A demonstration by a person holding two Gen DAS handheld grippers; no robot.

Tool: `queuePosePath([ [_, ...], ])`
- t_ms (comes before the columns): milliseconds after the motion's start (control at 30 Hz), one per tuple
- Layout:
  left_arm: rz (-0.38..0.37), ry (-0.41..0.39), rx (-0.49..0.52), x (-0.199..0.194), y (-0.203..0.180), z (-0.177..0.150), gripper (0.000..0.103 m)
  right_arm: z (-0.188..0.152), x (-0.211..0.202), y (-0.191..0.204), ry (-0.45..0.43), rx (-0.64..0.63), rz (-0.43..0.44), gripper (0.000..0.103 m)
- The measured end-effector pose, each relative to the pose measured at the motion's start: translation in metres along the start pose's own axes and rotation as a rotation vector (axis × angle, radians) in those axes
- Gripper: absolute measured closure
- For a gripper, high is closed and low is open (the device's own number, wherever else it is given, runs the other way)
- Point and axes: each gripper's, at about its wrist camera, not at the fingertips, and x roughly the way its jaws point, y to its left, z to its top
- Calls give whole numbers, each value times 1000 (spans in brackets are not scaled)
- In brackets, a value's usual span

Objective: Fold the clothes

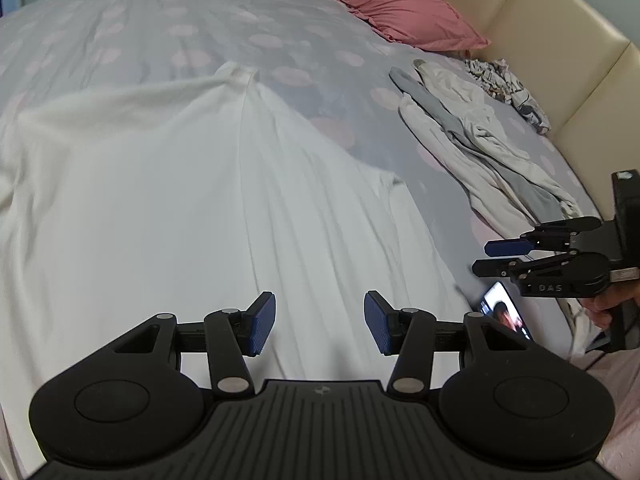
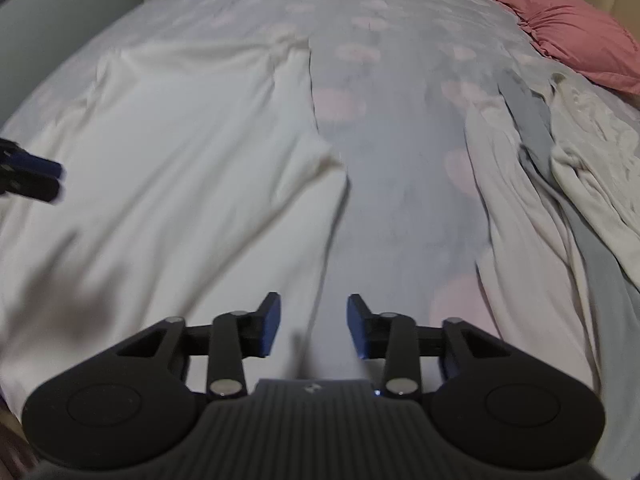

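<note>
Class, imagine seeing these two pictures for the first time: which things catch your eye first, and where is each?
A large white garment lies spread across the near part of the bed. A pink pillow sits at the far corner by the cream headboard. Both grippers, left gripper and right gripper, hover open above the fabric.

A wide bed [image 1: 180, 20] fills most of the frame, covered by a pale grey sheet [image 2: 400, 200] printed with faded pink dots. A pink pillow [image 1: 400, 8] lies at the upper right, against a padded cream headboard [image 1: 560, 60]. A plain pale wall [image 2: 60, 20] shows at the upper left. Lighting is soft and dim.
</note>
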Motion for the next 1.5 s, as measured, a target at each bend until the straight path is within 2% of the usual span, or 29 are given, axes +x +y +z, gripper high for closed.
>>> queuePosePath([
  [67, -7, -6, -27, -10, 2, -17, 56, -14, -3, 4, 12, -38, -32, 45],
  [167, -6, -29, -61, -22, 4, -37, 56, -30, -8, 9, 19, -91, -72, 31],
  [367, -27, -58, -162, -33, 13, -69, 56, -50, -1, 9, 67, -133, -125, 31],
  [500, -26, -78, -168, -40, 12, -78, 56, -52, 10, 14, 106, -141, -146, 31],
  [767, -32, -117, -172, -50, 11, -84, 55, -51, 20, 28, 132, -249, -223, 27],
  [900, -34, -115, -177, -49, 12, -86, 55, -57, 26, 23, 144, -334, -347, 27],
  [1033, -33, -107, -178, -47, 14, -89, 55, -54, 22, 3, 150, -283, -397, 28],
  [1100, -32, -102, -181, -46, 15, -90, 55, -51, 16, 2, 130, -273, -404, 32],
  [1133, -31, -100, -183, -45, 16, -90, 55, -50, 12, 5, 112, -275, -394, 39],
  [1233, -33, -101, -182, -46, 16, -90, 55, -49, -3, 16, 67, -265, -288, 64],
  [1300, -33, -102, -181, -46, 16, -90, 55, -52, -7, 23, 67, -263, -208, 72],
  [1333, -33, -100, -181, -46, 16, -90, 55, -53, -7, 27, 74, -269, -177, 79],
  [1367, -32, -99, -182, -46, 16, -91, 55, -56, -7, 31, 86, -282, -151, 83],
  [1500, -30, -97, -185, -47, 15, -91, 55, -68, -7, 46, 162, -348, -80, 89],
])
